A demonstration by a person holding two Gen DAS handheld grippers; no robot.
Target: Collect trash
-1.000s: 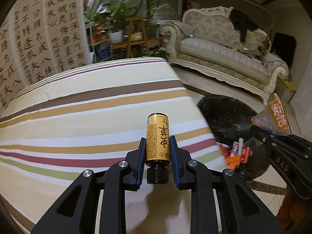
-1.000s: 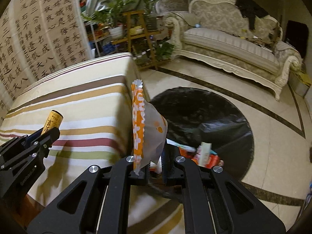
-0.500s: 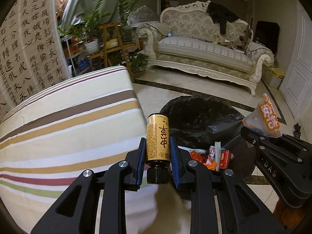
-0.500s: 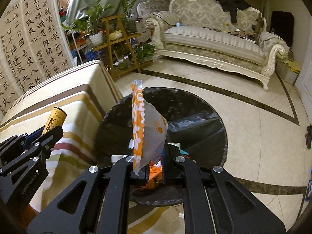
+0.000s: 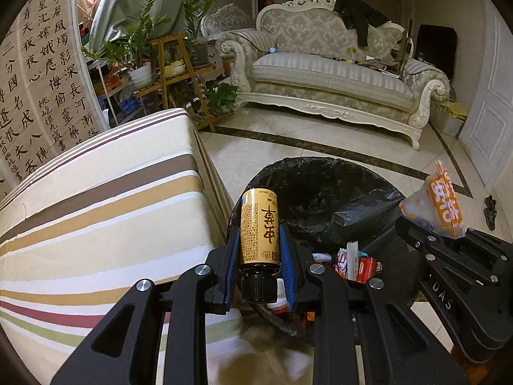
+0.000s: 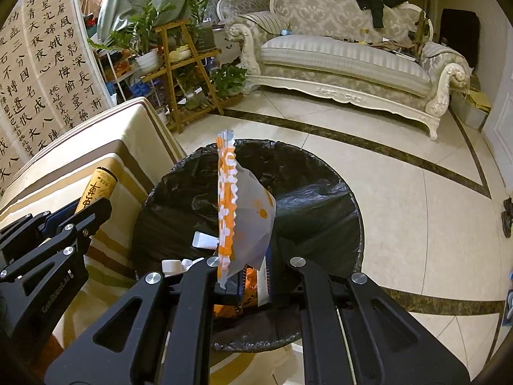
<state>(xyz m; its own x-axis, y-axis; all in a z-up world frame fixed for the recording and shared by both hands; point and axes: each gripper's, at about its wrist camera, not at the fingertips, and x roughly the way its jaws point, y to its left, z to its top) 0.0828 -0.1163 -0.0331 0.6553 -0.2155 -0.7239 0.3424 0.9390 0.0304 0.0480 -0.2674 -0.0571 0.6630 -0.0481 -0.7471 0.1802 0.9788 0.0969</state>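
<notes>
Left tool [image 5: 259, 256] clamped on yellow-labelled, black-capped bottle [image 5: 259, 234]; right tool [image 6: 253, 276] pinching orange-and-white crinkled snack wrapper [image 6: 243, 211]. Black-lined round bin [image 6: 320, 192] lies at 12 o'clock: centre each over the opening, not the striped tabletop [image 5: 96, 211], before releasing.

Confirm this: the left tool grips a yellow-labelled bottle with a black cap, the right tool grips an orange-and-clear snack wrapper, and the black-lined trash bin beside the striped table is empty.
Not quite: the black-lined trash bin already holds wrappers and packets, as the left wrist view shows. The rest stands: the left tool grips the yellow-labelled bottle with a black cap, and the right tool grips the orange-and-clear snack wrapper.
</notes>
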